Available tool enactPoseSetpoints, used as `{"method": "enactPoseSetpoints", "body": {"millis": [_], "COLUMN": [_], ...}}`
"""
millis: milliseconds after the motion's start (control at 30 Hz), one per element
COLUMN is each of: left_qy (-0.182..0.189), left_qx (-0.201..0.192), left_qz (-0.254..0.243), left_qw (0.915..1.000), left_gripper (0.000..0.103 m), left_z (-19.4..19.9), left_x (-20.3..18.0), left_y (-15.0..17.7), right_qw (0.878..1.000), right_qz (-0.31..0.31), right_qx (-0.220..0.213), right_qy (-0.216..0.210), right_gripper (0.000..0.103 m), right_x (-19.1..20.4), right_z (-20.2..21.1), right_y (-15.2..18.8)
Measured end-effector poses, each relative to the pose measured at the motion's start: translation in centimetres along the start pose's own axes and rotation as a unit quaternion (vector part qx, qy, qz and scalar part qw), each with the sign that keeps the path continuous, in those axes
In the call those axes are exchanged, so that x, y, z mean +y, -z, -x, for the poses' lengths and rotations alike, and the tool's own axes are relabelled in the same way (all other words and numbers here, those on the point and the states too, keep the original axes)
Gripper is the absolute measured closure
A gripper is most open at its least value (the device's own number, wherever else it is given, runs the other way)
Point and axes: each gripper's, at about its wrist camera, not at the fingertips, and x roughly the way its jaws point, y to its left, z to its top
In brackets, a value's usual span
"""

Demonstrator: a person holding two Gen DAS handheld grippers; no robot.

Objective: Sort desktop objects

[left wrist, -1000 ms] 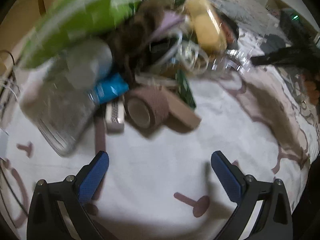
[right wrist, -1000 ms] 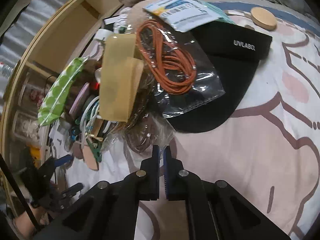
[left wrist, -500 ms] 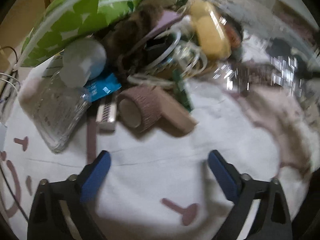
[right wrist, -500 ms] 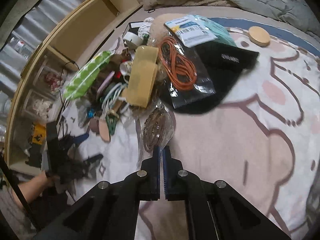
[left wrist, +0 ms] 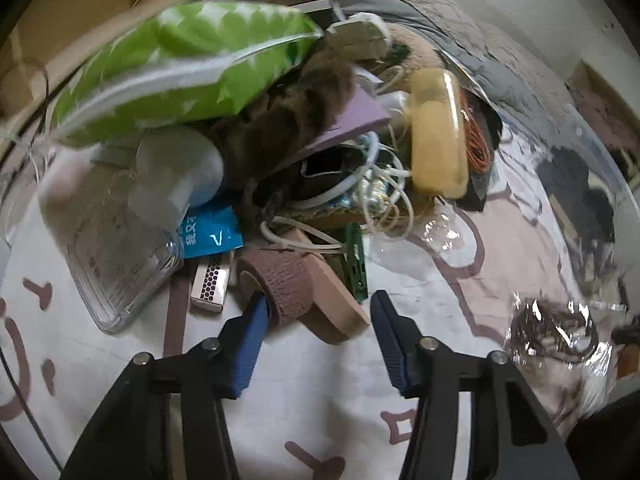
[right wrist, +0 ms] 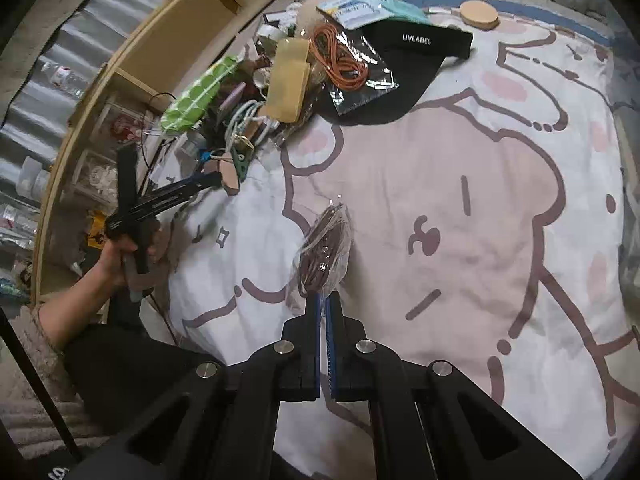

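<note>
My left gripper [left wrist: 320, 308] is open at the near edge of a cluttered pile. Its jaws stand either side of a brown bandage roll [left wrist: 282, 280] that lies on a tan wooden piece [left wrist: 334, 304]. My right gripper [right wrist: 323, 300] is shut on a clear plastic bag of brown cord [right wrist: 324, 248] and holds it above the cartoon-print bedsheet [right wrist: 480, 200], away from the pile. That bag also shows at the right of the left wrist view [left wrist: 556, 332]. The left gripper shows from the side in the right wrist view [right wrist: 208, 180].
The pile holds a green leaf-print pouch [left wrist: 192, 68], clear glass container [left wrist: 116, 256], blue packet [left wrist: 212, 234], matchbox [left wrist: 212, 280], green clip [left wrist: 356, 260], white cables [left wrist: 360, 192], yellow case [left wrist: 438, 136]. Orange cord bag [right wrist: 348, 60], black cap [right wrist: 412, 56], wooden coaster [right wrist: 479, 15] lie farther back. Wooden shelves [right wrist: 180, 40] stand left.
My left gripper moved forward to the bandage roll and its jaws narrowed around it. My right gripper pulled the cord bag back and away from the pile.
</note>
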Motion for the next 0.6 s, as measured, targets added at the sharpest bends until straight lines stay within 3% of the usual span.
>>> {"method": "enactPoseSetpoints", "body": {"millis": [133,400,500,600], "left_qy": [0.017,-0.01,-0.002,0.005], "left_qx": [0.01,0.006,-0.007,-0.014], "left_qz": [0.058,0.014,-0.005,-0.034], "left_qw": [0.9981,0.9998,1.0,0.9993], "left_gripper": [0.078,0.079,0.091,0.091], "left_z": [-0.2,1.2,2.5,3.2], "left_x": [2.0,0.1,-1.2,-3.0], "left_y": [-0.5,-0.9,-1.2,-1.3], "right_qw": [1.0,0.999,0.999,0.999], "right_qz": [-0.001,-0.007,-0.01,-0.013], "right_qx": [-0.013,-0.035,-0.041,-0.046], "right_qy": [0.004,0.009,0.01,0.012], "right_gripper": [0.1,0.1,0.1,0.1], "right_x": [-0.8,-2.0,-2.4,-2.9], "right_z": [1.0,2.8,3.4,3.8], "right_y": [0.4,1.1,1.3,1.6]}}
